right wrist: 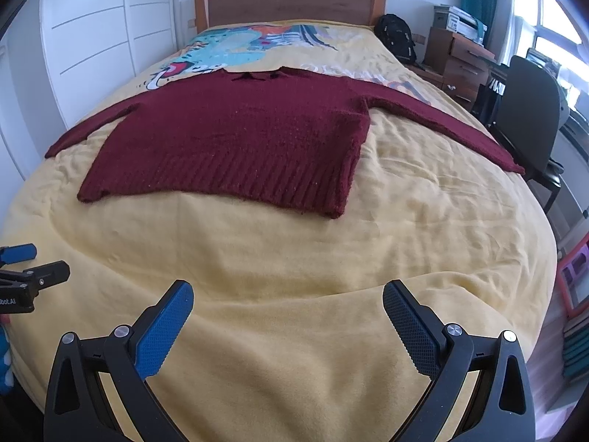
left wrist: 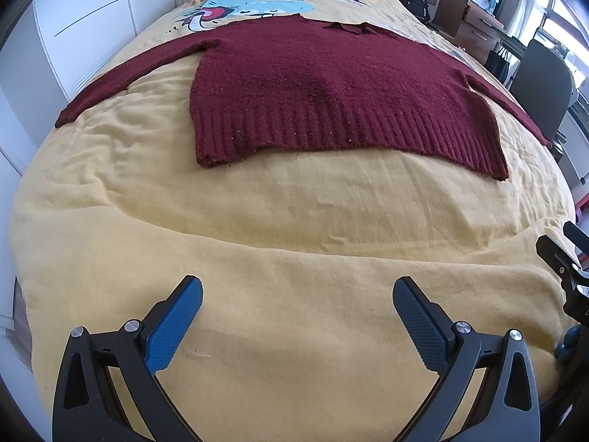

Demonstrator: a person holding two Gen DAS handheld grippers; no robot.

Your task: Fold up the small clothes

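Note:
A dark red knitted sweater (left wrist: pixel 331 88) (right wrist: pixel 239 136) lies flat on the yellow bedspread (left wrist: pixel 294 239) (right wrist: pixel 294 258), ribbed hem toward me and collar toward the headboard. Both sleeves are spread out to the sides. My left gripper (left wrist: pixel 297 289) is open over the bare bedspread, well short of the hem. My right gripper (right wrist: pixel 288 293) is open too, nothing between its fingers, also short of the hem. The right gripper's body (left wrist: pixel 567 269) shows at the right edge of the left wrist view; the left gripper's body (right wrist: pixel 25 276) shows at the left edge of the right wrist view.
A wooden headboard (right wrist: pixel 291 3) stands at the far end. White wardrobe doors (right wrist: pixel 95 37) line the left side. On the right are a black backpack (right wrist: pixel 397 37), a wooden drawer unit (right wrist: pixel 460 59) and a dark chair (right wrist: pixel 530 110). A cartoon print (right wrist: pixel 235 48) covers the bedspread's far part.

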